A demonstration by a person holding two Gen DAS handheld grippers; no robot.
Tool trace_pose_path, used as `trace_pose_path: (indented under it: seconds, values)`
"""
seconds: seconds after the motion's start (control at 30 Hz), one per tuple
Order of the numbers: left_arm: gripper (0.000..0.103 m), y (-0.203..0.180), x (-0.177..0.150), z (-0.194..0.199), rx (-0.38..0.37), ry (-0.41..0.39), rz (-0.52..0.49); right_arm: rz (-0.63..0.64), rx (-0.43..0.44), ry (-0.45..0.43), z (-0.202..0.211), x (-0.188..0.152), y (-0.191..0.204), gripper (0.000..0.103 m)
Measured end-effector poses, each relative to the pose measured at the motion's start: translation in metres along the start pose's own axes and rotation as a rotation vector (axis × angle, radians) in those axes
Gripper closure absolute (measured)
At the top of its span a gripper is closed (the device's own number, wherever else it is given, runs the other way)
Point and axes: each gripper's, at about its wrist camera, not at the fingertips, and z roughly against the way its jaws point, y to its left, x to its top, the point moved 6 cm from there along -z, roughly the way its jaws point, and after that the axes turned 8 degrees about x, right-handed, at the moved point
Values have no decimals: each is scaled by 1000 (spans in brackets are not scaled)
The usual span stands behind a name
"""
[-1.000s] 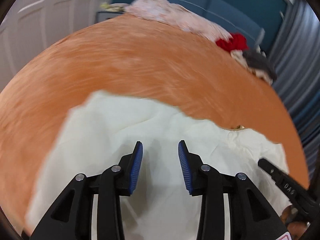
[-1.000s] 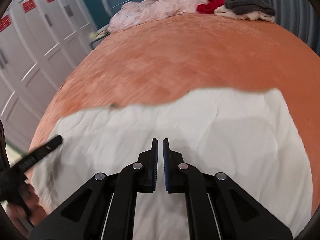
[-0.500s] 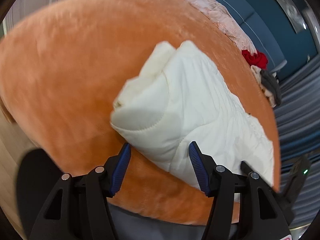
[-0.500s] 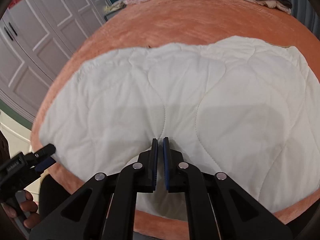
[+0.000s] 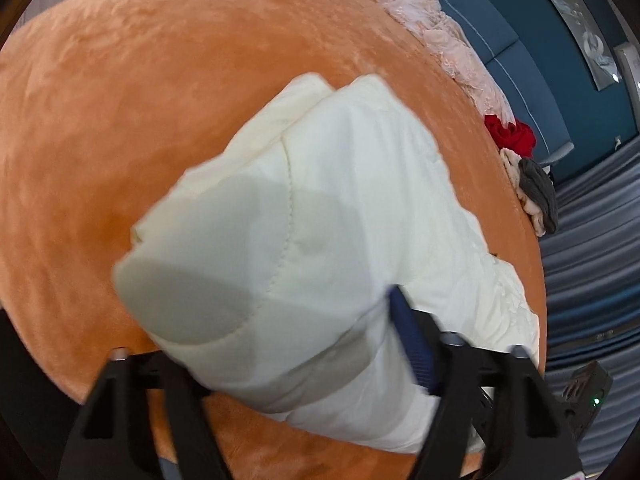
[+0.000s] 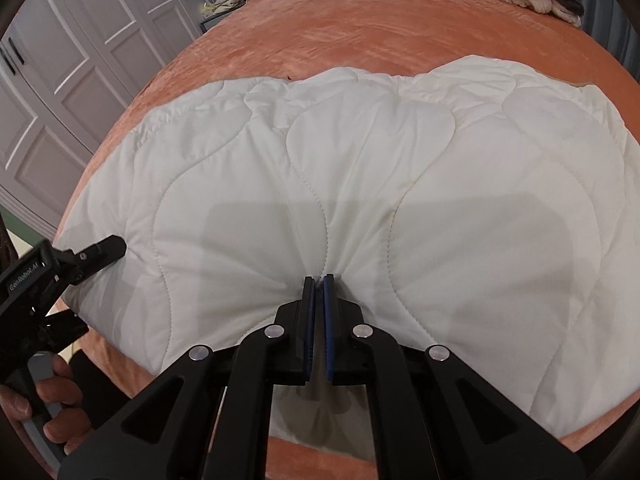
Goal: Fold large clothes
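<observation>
Left wrist view
- Thing: a white quilted blanket (image 5: 340, 208) lies folded on the orange bed (image 5: 100, 120), its long axis running from the near-left end away toward the right foot edge.
- Left claw (image 5: 280, 344): its jaws stand wide apart with the blanket's thick near end bulging between them; one blue pad (image 5: 412, 344) shows at the right, the other is hidden behind the cloth. I cannot tell whether the pads press the cloth yet.
- Far off: pink cloth (image 5: 448, 44), a red garment (image 5: 508, 132) and a grey garment (image 5: 536, 188) lie along the far edge, well apart from the blanket.

Right wrist view
- Thing: the blanket (image 6: 400, 168) spreads left to right across the near side of the bed (image 6: 320, 28), its long axis crosswise to the claw.
- Right claw (image 6: 319, 280): jaws nearly together, pinching a pleat of the near edge at about mid-length; creases fan out from the pinch.
- Left claw (image 6: 100, 252): at the blanket's left end, held by a hand (image 6: 48, 408), touching the corner.
- Backdrop: white cupboard doors (image 6: 80, 60) stand left of the bed.

Judgement
- Key relation: the left claw is the one at the end of the long axis, the right one holds the middle; a fold across the length would likely carry that left end over toward the right.
</observation>
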Motion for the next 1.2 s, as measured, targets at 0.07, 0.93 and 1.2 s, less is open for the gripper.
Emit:
trace_pose_path:
  seconds: [0.07, 0.93, 1.2]
  values:
    - [72, -3, 5, 16, -9, -28, -35, -26, 18, 6, 11, -1, -1, 101]
    - [86, -47, -2, 188, -40, -312, -321, 139, 217, 175, 7, -84, 86, 102]
    - [86, -80, -6, 180, -42, -331, -402, 101, 243, 110, 39, -72, 76, 98]
